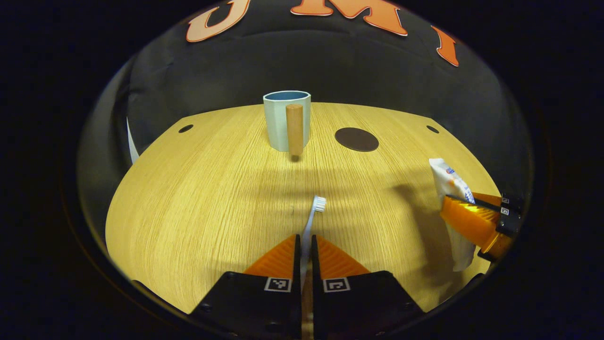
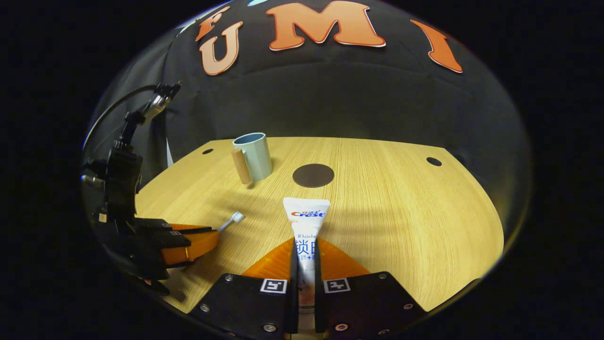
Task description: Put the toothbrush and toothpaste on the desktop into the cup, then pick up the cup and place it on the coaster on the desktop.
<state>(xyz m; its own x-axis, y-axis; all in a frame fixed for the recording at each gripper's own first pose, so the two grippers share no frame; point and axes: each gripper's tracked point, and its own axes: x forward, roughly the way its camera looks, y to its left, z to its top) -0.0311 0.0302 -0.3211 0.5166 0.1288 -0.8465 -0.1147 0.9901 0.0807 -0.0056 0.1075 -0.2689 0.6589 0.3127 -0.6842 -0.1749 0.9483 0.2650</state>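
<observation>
My left gripper point(image 1: 306, 241) is shut on a white toothbrush point(image 1: 311, 219) whose bristle head points away toward the cup. The pale blue cup point(image 1: 287, 120) with a wooden handle point(image 1: 294, 128) stands upright at the far middle of the wooden desktop point(image 1: 198, 198). A dark round coaster point(image 1: 356, 139) lies to its right. My right gripper point(image 2: 306, 248) is shut on a white toothpaste tube point(image 2: 306, 222), flat end pointing forward. In the right gripper view the cup point(image 2: 255, 155) and coaster point(image 2: 313, 175) lie ahead; the left gripper point(image 2: 207, 236) with the toothbrush point(image 2: 232, 220) is at the left.
Small dark holes point(image 1: 185, 128) mark the desktop's far corners. The black cloth wall rises right behind the desk. In the left gripper view the right gripper point(image 1: 465, 215) with the tube point(image 1: 450, 182) hangs over the desk's right edge. A cable and clamp point(image 2: 158, 101) stand at the left.
</observation>
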